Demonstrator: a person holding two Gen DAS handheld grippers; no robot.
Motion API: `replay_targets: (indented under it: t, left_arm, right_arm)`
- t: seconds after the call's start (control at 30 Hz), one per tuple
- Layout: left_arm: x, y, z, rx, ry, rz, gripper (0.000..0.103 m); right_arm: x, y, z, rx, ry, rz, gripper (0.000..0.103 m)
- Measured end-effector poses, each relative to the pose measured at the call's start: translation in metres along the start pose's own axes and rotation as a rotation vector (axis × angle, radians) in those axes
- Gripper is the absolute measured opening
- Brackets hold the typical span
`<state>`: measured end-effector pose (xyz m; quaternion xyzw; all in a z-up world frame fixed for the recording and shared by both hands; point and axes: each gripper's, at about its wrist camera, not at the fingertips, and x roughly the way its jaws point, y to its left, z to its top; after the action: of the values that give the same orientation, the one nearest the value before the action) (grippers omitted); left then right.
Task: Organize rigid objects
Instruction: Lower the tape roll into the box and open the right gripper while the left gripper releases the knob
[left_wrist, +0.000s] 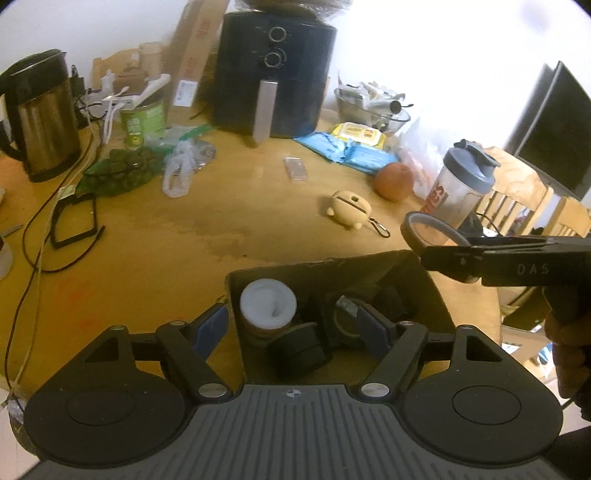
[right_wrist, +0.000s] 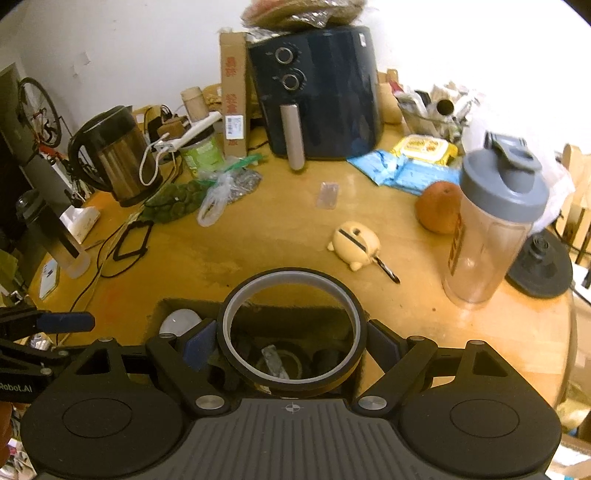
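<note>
A: Where was the tape ring (right_wrist: 291, 328)?
B: Clamped in the right claw (right_wrist: 291, 345), pads on both sides, held over the cardboard box (left_wrist: 424, 288) on the table (left_wrist: 184, 240).
A: Left claw (left_wrist: 291, 328)?
B: Jaws apart, nothing btwn them, above the box's left side. Inside: white-lidded jar (left_wrist: 267, 304), black caster wheel (left_wrist: 297, 350), another tape roll (left_wrist: 345, 319).

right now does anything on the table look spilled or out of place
Yes. A dull, darker stain spreads over the middle of the wooden table, like a dried spill, just beyond the cardboard box. A yellow figurine lies tipped on its side near the orange. No fresh liquid shows.
</note>
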<state>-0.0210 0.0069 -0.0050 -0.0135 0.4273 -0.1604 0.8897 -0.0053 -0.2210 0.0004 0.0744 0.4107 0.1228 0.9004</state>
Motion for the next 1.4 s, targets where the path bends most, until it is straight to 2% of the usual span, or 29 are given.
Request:
replay_targets:
  t: [0.17, 0.23, 0.3, 0.5, 1.0, 1.4]
  left_arm:
    - [-0.006, 0.007, -0.004, -0.023, -0.006, 0.027, 0.076]
    - [-0.008, 0.009, -0.006, -0.033, -0.006, 0.037, 0.076]
    - [-0.009, 0.012, -0.007, -0.042, -0.003, 0.041, 0.076]
    - [-0.007, 0.016, -0.011, -0.059, 0.016, 0.047, 0.076]
    - [0.010, 0.003, -0.005, 0.003, 0.059, 0.007, 0.076]
    - [0.018, -0.007, 0.015, 0.031, 0.043, -0.009, 0.076]
  right_arm:
    - [0.001, 0.012, 0.005, -0.031, -0.017, 0.020, 0.088]
    - [0.006, 0.017, 0.004, -0.050, 0.011, 0.042, 0.089]
    - [0.016, 0.025, 0.004, -0.084, 0.073, 0.042, 0.103]
    - [0.029, 0.039, -0.003, -0.129, 0.139, 0.014, 0.103]
    - [0.032, 0.021, -0.011, -0.048, 0.147, -0.058, 0.103]
    - [0.032, 0.001, 0.002, -0.015, 0.128, -0.104, 0.103]
